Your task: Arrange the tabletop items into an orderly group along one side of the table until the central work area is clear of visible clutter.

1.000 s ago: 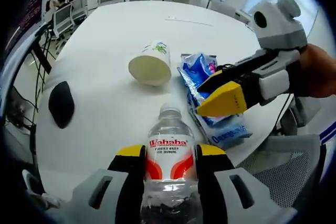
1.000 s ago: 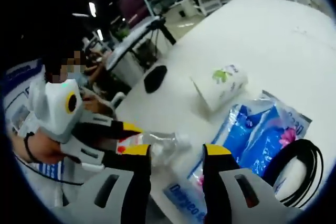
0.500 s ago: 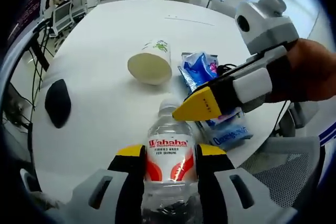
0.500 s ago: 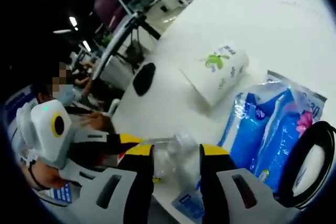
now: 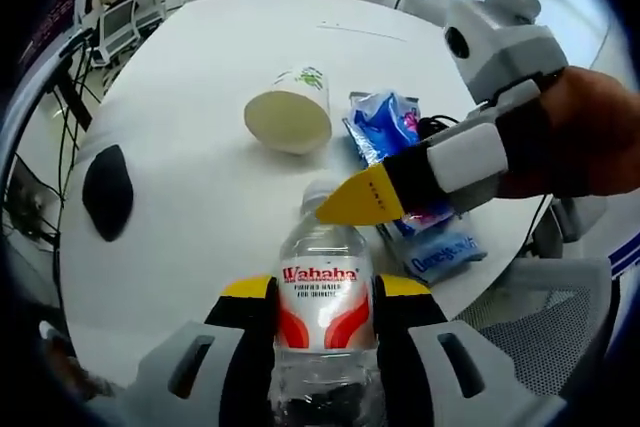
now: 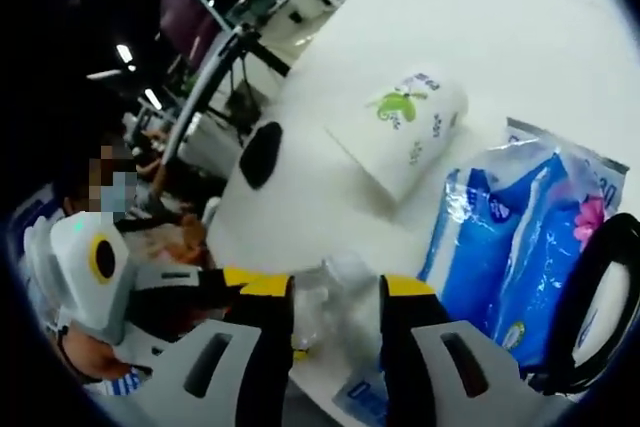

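On the white table (image 5: 200,77), left claw (image 5: 322,297) grips bottle (image 5: 322,287); right claw (image 6: 330,302) straddles its cap.

The lower part of the water bottle (image 5: 323,307) is cut off by the picture's edge, and the wipes pack (image 5: 405,162) is partly hidden by the right gripper (image 5: 362,197).

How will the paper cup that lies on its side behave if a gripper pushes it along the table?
The paper cup lies on its side, so it would probably roll, likely curving because it tapers. It looks empty, so it is probably light and may skid from a small nudge. Its thin wall may dent if squeezed. The blue wet-wipe pack beside it could stop its roll.
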Action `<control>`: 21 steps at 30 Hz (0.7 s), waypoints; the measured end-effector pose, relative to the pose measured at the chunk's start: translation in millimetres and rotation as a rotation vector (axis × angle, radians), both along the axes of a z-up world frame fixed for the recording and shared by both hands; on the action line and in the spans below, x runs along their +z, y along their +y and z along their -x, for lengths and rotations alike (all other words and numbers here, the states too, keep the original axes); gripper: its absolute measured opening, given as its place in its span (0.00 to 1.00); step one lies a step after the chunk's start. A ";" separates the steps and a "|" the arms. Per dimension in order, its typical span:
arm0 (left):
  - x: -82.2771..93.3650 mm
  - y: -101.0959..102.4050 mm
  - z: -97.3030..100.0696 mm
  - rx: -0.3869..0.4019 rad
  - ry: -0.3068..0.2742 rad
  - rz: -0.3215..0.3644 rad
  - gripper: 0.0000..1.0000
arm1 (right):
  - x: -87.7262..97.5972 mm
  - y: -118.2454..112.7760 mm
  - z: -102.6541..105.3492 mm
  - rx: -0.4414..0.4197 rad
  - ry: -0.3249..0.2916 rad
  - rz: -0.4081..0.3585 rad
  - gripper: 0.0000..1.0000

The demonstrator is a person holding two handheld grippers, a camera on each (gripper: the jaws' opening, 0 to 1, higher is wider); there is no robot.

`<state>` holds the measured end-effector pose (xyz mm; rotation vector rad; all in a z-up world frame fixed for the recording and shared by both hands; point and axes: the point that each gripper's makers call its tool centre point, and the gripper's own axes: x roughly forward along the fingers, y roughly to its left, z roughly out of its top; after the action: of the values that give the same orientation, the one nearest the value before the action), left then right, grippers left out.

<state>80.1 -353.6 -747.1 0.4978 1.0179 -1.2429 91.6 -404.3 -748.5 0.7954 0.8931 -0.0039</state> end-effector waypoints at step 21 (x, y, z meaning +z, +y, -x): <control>-8.9 6.4 2.8 0.005 0.019 -0.008 0.38 | -7.0 5.1 -8.9 -0.082 0.044 -0.074 0.31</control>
<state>77.4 -347.3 -756.0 0.4903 1.0399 -1.2412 100.5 -399.2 -755.5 0.9034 0.9058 -0.0608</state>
